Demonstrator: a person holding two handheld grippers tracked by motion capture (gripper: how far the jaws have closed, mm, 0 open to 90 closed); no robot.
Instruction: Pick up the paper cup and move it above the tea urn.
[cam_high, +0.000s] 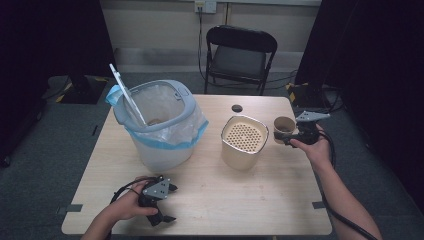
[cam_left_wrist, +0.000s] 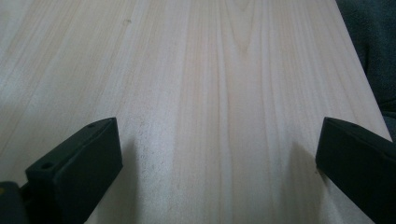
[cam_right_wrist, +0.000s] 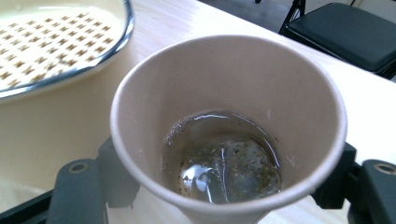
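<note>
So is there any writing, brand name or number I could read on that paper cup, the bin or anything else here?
None can be read: the paper cup, the bin and the perforated container show no lettering.
The wall socket plate is too small to tell.

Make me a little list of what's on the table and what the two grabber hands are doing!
right gripper: shut on the paper cup, held to the right of the strainer pot
cup contents: a little liquid with a wet tea bag at the bottom
strainer pot: cream, with a holed insert on top, mid-table
bin: grey, lined with a clear bag, lid up, left of the pot
left gripper: open, holding nothing, low over the bare table at the near edge
</note>
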